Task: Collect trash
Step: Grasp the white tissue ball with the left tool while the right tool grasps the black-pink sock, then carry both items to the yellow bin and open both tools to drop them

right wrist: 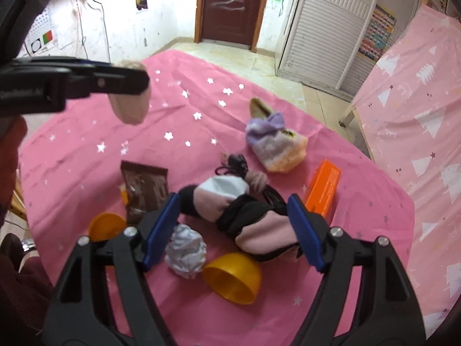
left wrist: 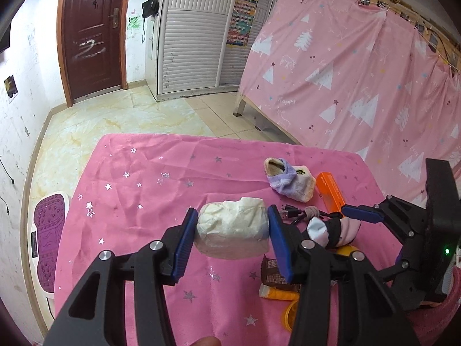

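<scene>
My left gripper (left wrist: 232, 238) is shut on a crumpled white paper wad (left wrist: 233, 232) and holds it above the pink star cloth (left wrist: 149, 201). From the right wrist view the left gripper (right wrist: 126, 83) hangs at upper left with the wad (right wrist: 131, 106) in it. My right gripper (right wrist: 232, 230) is open, low over a pink, black and white sock (right wrist: 230, 207). A crumpled white tissue (right wrist: 185, 253) lies by its left finger. A brown snack wrapper (right wrist: 145, 190) lies to the left. My right gripper also shows in the left wrist view (left wrist: 357, 219).
On the cloth lie a purple and cream sock (right wrist: 273, 144), an orange box (right wrist: 322, 191), two orange plastic half-shells (right wrist: 233, 278) (right wrist: 105, 226) and a black cable (right wrist: 233, 163). A pink-curtained bed (left wrist: 360, 86) stands at right. A purple mat (left wrist: 47, 230) lies on the floor at left.
</scene>
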The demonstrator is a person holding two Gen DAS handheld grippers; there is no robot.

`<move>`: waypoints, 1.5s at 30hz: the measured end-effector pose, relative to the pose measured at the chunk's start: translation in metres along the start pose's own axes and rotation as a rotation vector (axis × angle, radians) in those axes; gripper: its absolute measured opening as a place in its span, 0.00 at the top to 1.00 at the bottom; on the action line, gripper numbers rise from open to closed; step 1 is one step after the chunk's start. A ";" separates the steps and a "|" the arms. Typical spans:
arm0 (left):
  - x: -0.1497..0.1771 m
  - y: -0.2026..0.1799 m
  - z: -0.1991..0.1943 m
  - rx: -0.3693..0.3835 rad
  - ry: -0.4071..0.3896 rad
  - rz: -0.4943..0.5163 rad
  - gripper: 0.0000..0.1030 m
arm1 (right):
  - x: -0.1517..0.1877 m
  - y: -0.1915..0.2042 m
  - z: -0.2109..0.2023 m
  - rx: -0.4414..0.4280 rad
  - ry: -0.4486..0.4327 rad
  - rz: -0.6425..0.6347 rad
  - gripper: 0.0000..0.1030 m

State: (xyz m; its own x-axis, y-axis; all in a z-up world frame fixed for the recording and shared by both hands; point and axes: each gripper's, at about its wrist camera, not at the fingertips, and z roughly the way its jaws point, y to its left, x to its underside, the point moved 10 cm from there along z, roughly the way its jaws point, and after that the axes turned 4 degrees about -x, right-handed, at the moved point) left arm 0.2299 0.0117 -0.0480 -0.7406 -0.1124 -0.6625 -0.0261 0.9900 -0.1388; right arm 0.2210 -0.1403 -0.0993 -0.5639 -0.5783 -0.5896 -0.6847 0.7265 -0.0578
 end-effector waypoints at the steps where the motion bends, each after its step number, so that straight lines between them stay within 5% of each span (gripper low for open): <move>1: 0.000 0.000 0.001 0.002 0.001 -0.001 0.58 | 0.002 -0.001 0.000 -0.003 0.001 0.011 0.29; 4: 0.001 -0.001 0.001 0.007 0.006 -0.002 0.58 | 0.005 -0.007 0.004 -0.002 0.016 0.034 0.30; 10: 0.003 -0.005 0.004 0.005 0.014 0.004 0.58 | 0.008 -0.004 0.005 0.010 0.023 -0.005 0.54; 14: 0.003 -0.008 0.005 0.006 0.020 0.003 0.58 | 0.008 -0.004 -0.001 0.020 0.005 -0.017 0.60; 30: -0.003 -0.039 -0.004 0.018 0.017 0.035 0.58 | 0.002 -0.029 -0.063 0.018 -0.162 0.082 0.61; 45: -0.003 -0.145 -0.001 0.072 0.034 0.160 0.58 | 0.071 -0.114 -0.108 0.102 -0.241 0.280 0.61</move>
State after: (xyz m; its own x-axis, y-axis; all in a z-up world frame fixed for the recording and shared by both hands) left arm 0.2354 -0.1316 -0.0250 -0.7540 0.0501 -0.6550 0.1408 0.9862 -0.0867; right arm 0.2090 -0.3042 -0.0472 -0.5895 -0.2566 -0.7659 -0.4629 0.8844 0.0600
